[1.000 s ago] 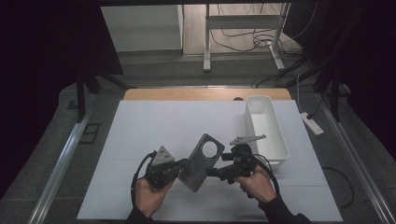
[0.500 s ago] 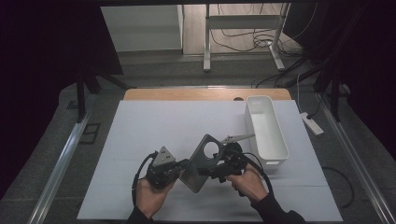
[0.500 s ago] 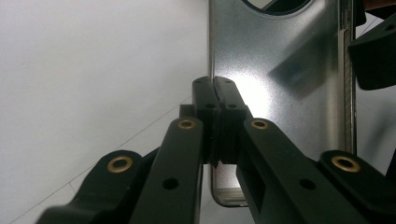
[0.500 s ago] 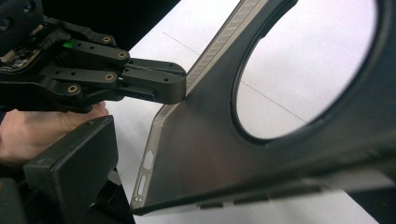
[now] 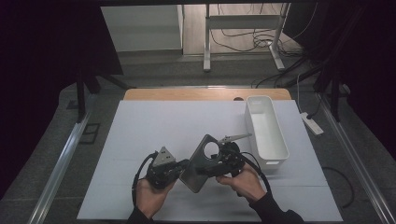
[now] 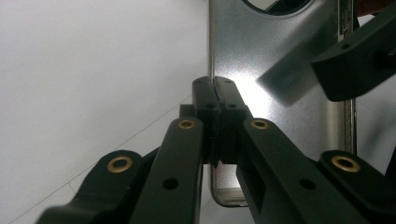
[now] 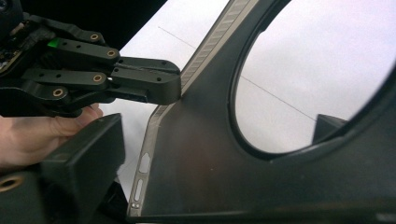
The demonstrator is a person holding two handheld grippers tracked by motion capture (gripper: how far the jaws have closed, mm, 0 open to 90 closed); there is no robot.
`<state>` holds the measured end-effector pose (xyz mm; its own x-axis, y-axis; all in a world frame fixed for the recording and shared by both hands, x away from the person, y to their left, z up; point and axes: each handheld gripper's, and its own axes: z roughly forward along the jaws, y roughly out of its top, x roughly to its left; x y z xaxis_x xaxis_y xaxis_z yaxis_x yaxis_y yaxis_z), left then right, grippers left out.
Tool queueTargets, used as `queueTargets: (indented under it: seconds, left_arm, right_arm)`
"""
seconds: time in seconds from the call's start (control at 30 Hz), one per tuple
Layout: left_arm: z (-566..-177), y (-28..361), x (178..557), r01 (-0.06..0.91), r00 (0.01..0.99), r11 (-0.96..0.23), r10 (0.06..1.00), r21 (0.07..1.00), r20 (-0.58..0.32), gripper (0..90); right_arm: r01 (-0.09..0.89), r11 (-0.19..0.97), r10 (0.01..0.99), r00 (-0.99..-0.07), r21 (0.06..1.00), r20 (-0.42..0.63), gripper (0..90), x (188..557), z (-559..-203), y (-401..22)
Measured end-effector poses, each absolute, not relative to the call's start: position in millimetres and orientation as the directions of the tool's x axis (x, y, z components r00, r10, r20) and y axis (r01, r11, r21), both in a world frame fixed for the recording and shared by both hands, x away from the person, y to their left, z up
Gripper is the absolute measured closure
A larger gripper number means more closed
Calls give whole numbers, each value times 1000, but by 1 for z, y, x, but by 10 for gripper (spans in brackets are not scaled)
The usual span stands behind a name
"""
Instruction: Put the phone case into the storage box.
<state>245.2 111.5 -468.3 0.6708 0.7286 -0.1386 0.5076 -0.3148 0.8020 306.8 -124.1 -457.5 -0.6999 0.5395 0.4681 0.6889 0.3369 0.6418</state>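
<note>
Inspector: Starting at lower left of the high view. The left gripper (image 5: 180,166) is held in the person's left hand (image 5: 150,196). Its jaws are pressed together on the lower edge of the metal plate (image 5: 201,163). The left gripper view confirms it: the two black pads meet on the plate's rim (image 6: 212,100), no gap between them.

Clerk: And the plate itself?

Inspector: Lower centre of the high view, held tilted off the white table (image 5: 187,126) between both grippers, its round hole toward the upper right.

Clerk: The other side?

Inspector: The right gripper (image 5: 219,161), in the right hand (image 5: 245,182), sits at the plate's right side by the hole. Its jaws stand wide and have just been closing, one on either face of the plate (image 7: 201,154) in the right gripper view. Whether the pads press on it, I cannot tell.

Clerk: Further right?

Inspector: A white bin (image 5: 266,130), near the right gripper.
</note>
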Motion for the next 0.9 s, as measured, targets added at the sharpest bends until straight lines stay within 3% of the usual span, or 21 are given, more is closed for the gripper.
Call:
queueTargets:
  seconds: [0.37,0.67,0.9]
  left_arm:
    - [-468,112,245,507,670,-310,729,804,-140,887]
    - [-468,112,245,506,670,-306,728,807,-144,887]
    - [-468,111,244,498,676,-312,724,809,-138,885]
  right_arm:
    - [723,288,504,-672,628,542,568,309,-455,-129]
    - [734,275,480,-665,621,573,753,309,-456,-131]
    - [767,239,472,-628,596,619,824,311,-457,-134]
